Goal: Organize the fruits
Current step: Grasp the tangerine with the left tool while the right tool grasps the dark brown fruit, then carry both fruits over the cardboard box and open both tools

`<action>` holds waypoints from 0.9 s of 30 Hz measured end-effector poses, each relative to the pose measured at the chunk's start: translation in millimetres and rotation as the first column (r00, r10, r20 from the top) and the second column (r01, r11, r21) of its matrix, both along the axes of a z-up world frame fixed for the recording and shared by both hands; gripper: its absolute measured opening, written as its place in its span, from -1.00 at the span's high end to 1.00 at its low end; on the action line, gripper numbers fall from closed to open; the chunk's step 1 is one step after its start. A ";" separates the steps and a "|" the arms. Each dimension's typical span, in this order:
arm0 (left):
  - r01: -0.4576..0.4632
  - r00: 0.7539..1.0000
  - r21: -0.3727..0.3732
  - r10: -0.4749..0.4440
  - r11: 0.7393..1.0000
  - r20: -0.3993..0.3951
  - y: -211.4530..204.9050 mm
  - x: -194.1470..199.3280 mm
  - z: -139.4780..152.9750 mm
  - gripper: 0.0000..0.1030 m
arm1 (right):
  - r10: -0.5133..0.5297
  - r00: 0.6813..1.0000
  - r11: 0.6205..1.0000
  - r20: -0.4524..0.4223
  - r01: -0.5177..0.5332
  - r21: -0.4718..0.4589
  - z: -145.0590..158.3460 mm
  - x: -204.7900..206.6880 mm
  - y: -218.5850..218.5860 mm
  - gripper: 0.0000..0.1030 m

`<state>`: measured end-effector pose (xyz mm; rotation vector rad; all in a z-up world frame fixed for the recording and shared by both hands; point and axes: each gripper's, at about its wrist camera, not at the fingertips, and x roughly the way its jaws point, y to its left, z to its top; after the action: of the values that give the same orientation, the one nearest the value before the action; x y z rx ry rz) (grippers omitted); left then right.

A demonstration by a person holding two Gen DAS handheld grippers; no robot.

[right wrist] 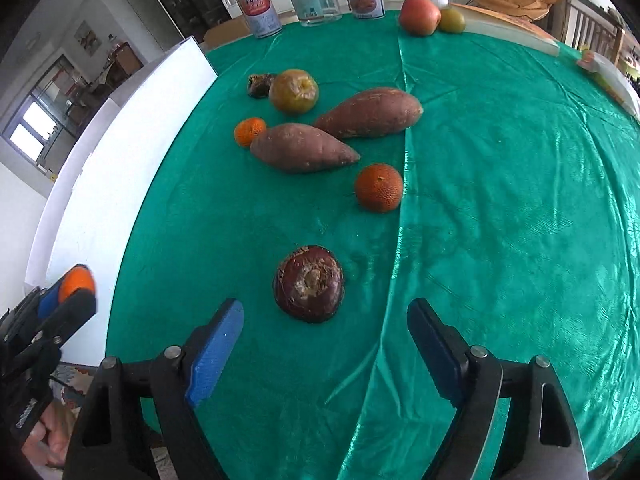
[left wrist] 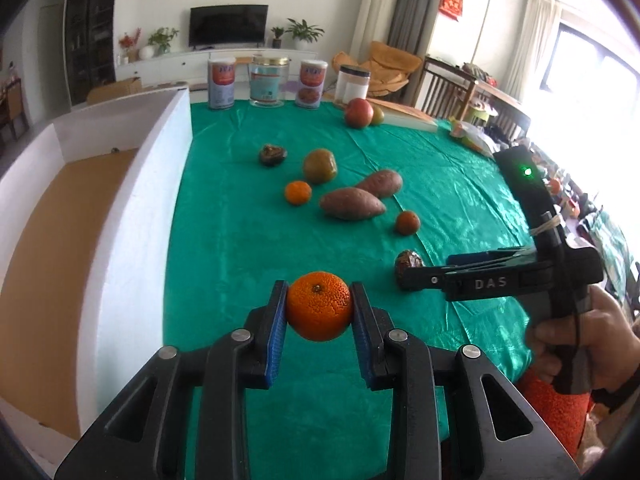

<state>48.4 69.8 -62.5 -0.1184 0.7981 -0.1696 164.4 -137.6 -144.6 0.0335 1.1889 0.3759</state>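
White walls, a dark television (left wrist: 228,25) on a low cabinet (left wrist: 168,65) — bright window (left wrist: 592,76) daylight.

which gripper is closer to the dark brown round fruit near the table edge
Right. The right gripper hovers open just short of the dark brown fruit. The left gripper, shut on an orange, is off to its left.

Two sweet potatoes (right wrist: 336,132) lie mid-table between two oranges (right wrist: 378,187), the box (left wrist: 120,184) at left.
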 end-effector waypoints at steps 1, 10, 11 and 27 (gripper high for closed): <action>-0.011 1.000 -0.003 0.011 1.000 0.005 5.5 -2.2 4.0 0.41 | 0.000 1.000 1.000 -0.013 0.000 -0.005 -5.1 4.3 3.3 -0.57; -0.097 0.994 -0.045 0.098 0.994 0.038 64.1 -16.2 40.1 0.41 | 0.029 0.999 0.999 -0.034 -0.028 0.019 3.0 0.3 20.5 0.20; -0.123 0.991 -0.042 0.125 0.992 0.044 76.0 -17.8 45.4 0.41 | 0.042 0.998 0.998 -0.038 -0.040 0.055 11.1 -1.5 25.9 0.20; -0.491 0.859 0.124 0.503 0.862 -0.095 211.2 -37.1 -8.4 0.41 | 0.540 0.841 0.806 0.042 -0.530 0.263 68.3 -59.9 285.6 0.19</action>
<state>11.3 281.0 -70.9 -0.2433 0.8741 0.3731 104.5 148.1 -76.3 -0.0680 1.1630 1.0422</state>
